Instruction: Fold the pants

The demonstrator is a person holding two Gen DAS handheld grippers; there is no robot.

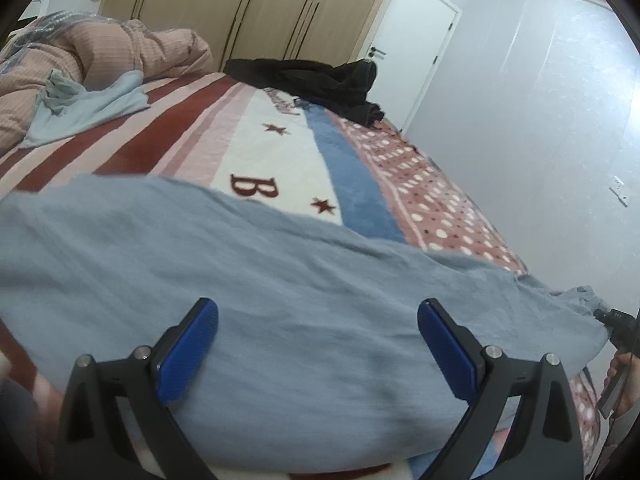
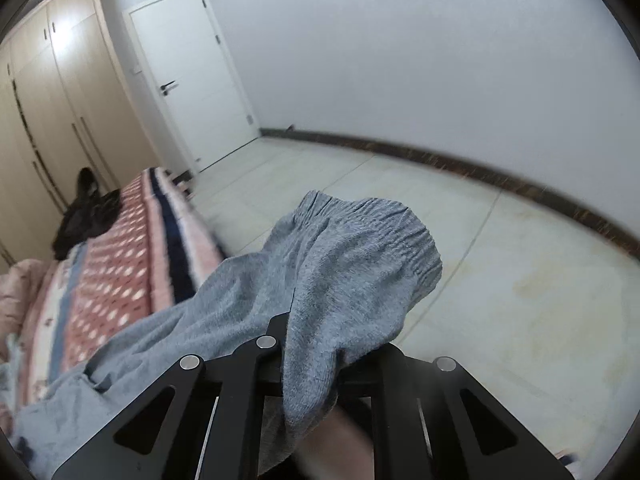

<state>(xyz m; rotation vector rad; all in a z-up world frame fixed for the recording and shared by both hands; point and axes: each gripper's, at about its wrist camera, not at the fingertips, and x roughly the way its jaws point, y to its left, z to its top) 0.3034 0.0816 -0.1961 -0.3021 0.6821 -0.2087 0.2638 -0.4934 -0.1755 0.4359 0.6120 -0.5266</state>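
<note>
Pants spread crosswise on bed, long axis left-right. Right gripper clamped on waistband end, lifted off bed's edge. Left gripper wide open, empty, over cloth.

We see the pants spread across the near bed; far on it lie dark clothes.

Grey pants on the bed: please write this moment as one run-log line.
pants: waistband end lifted off bed | right tongs: shut on pants | left tongs: open over pants
</note>
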